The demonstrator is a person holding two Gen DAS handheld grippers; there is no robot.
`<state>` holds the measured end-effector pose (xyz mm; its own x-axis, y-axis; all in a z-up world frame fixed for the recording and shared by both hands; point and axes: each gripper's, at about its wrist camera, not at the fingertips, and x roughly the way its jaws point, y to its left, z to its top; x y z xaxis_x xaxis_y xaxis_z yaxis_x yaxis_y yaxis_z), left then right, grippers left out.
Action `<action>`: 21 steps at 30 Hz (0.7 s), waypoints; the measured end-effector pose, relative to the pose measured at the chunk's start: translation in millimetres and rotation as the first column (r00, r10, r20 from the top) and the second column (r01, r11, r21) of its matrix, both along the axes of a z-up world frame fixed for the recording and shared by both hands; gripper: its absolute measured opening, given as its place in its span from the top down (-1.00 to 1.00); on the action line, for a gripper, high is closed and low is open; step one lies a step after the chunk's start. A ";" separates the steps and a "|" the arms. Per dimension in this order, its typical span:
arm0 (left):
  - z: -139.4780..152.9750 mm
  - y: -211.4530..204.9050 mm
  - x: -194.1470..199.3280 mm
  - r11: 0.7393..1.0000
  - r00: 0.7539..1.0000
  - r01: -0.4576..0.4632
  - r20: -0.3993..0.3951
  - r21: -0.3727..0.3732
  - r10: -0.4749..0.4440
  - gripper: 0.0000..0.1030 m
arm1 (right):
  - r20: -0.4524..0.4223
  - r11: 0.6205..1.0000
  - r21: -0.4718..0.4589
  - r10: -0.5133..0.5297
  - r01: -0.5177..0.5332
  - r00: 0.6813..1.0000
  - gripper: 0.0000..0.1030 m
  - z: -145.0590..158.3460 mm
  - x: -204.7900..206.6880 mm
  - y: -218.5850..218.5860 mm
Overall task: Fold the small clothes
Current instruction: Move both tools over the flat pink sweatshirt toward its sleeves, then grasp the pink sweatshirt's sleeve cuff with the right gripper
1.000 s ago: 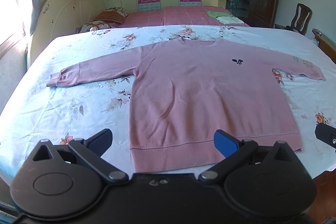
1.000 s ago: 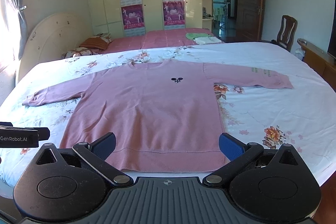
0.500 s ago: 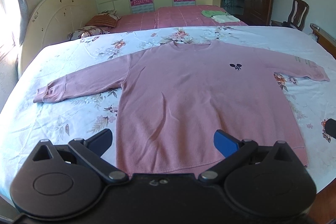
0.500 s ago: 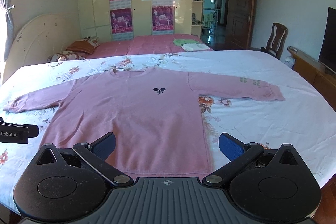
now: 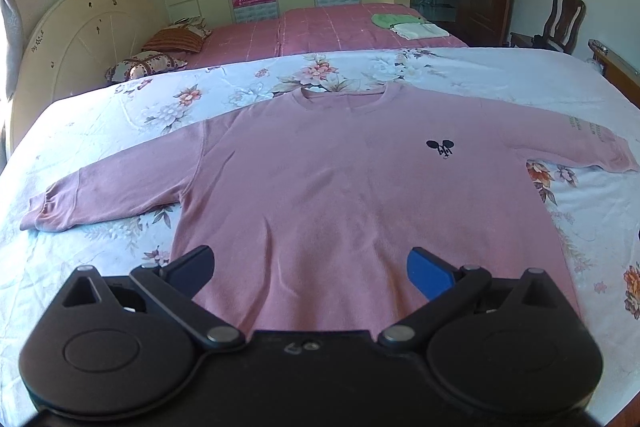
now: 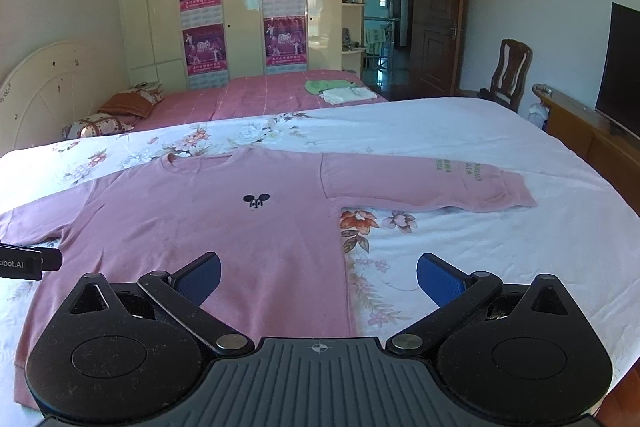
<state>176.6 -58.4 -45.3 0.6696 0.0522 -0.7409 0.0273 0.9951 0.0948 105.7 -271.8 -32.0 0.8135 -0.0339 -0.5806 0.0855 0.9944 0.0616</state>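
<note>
Lying flat, front up, on floral bed sheet (image 5: 100, 131): pink sweatshirt (image 5: 340, 195), both sleeves spread out, hem nearest cams. Nothing folded yet; all folds left, by my read. Hovering over hem area: left gripper (image 5: 310, 267), fingers spread wide, holding nothing. Hovering over sweatshirt's right side edge: right gripper (image 6: 318, 275), also released, empty. Sitting behind: 2nd bed w/ pink cover (image 6: 260, 95), pillows (image 5: 152, 61), folded green/white cloths (image 6: 340, 91); chair (image 6: 512, 71) + TV (image 6: 624, 67) at right. Nothing blocking the garment.
</note>
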 end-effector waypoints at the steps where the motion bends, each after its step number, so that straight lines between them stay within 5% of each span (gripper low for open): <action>1: -1.6 -3.0 6.7 1.000 1.000 -0.001 -0.002 -0.004 0.001 -0.99 | 0.005 1.000 0.000 -0.005 0.005 1.000 -1.00 -1.0 6.3 -4.9; 14: -36.7 -59.0 104.3 1.000 1.000 0.013 -0.023 -0.021 -0.013 -0.96 | -0.044 0.996 0.042 -0.076 0.077 0.996 -0.98 -37.9 105.8 -98.2; 17: -46.5 -72.2 124.2 1.000 0.999 0.021 -0.032 -0.024 -0.021 -0.96 | -0.087 0.991 0.073 -0.102 0.108 0.991 -0.26 -52.9 129.8 -127.1; 21: -57.8 -86.1 145.9 1.000 0.999 0.016 -0.036 -0.007 -0.016 -0.95 | -0.127 0.981 0.082 -0.165 0.176 0.978 -0.27 -71.8 156.3 -168.6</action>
<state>322.5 -144.5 -103.2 0.6433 0.0367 -0.7647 0.0463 0.9952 0.0867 262.0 -440.5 -103.7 0.7256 -0.1077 -0.6796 0.2651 0.9552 0.1317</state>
